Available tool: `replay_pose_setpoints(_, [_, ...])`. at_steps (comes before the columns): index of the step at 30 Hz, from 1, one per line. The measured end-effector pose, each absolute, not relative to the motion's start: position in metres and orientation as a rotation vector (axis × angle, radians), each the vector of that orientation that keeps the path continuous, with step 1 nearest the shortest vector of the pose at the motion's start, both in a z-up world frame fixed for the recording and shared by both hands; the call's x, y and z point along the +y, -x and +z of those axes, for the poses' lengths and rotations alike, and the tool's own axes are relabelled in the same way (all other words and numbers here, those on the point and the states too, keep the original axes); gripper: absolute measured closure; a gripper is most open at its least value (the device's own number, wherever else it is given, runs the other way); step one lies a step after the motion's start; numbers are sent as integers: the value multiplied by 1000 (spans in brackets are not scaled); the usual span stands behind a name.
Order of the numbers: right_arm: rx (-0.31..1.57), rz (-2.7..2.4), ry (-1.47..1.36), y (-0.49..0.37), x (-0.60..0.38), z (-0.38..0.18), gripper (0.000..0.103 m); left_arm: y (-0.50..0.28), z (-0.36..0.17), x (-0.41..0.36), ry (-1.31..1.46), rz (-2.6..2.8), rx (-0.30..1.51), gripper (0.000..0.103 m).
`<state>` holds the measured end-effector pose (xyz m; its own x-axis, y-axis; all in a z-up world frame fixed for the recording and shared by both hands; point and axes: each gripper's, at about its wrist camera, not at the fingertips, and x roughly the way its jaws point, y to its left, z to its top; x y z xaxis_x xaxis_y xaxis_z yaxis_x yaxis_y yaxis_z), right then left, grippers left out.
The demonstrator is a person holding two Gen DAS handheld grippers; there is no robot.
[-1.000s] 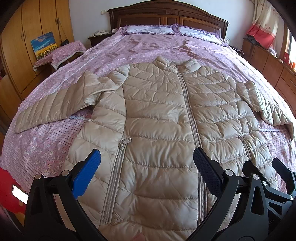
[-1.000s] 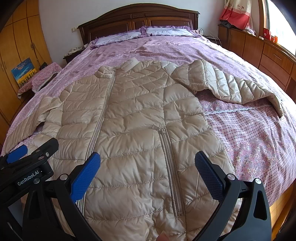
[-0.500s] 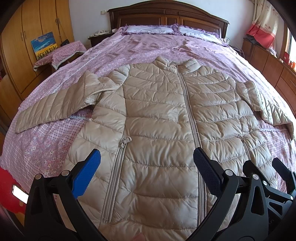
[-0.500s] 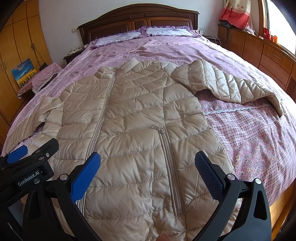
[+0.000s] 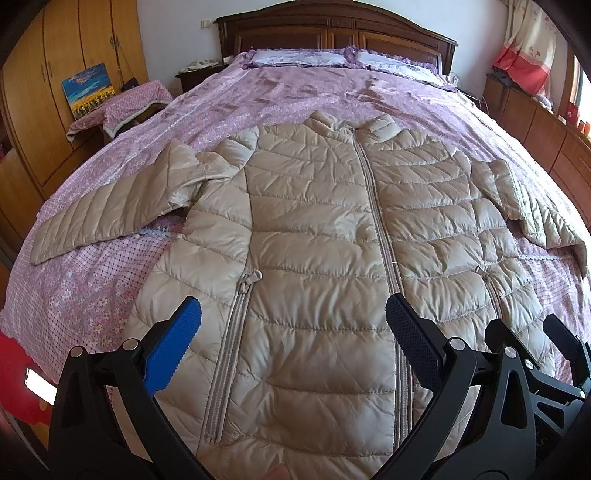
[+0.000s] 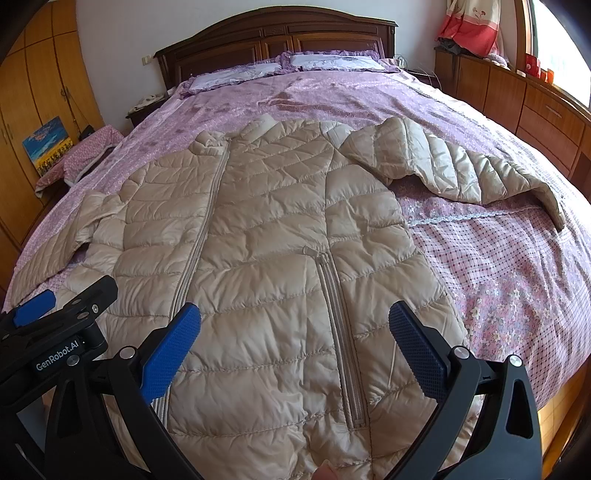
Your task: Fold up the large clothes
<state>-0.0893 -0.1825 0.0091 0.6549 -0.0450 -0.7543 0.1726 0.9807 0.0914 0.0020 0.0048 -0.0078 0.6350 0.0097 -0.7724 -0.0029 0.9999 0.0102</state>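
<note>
Item: beige quilted down jacket point(image 5: 314, 236), lying face up and zipped on the purple-covered bed point(image 5: 295, 88), collar toward the headboard point(image 5: 332, 26), hem at the foot edge, both sleeves spread outward from the jacket body. The left gripper point(image 5: 293, 339) and right gripper point(image 6: 294, 341) are hovering side by side over the hem, jaws spread wide, holding nothing. Judged step: starting the fold. Doing it well likely means bringing each sleeve point(image 6: 461, 173) across the jacket front first, pinching at the cuff, since the puffy fill is apt to spring back. The coverlet is lying bare beyond the collar; the right cuff is nearing the bed's side edge.
</note>
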Motion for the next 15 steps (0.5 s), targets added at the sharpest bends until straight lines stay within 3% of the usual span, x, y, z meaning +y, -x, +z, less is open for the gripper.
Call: replay_pose_setpoints(15, [848, -125, -163, 90, -184, 7, 5, -1, -8, 6, -16, 2, 884, 3])
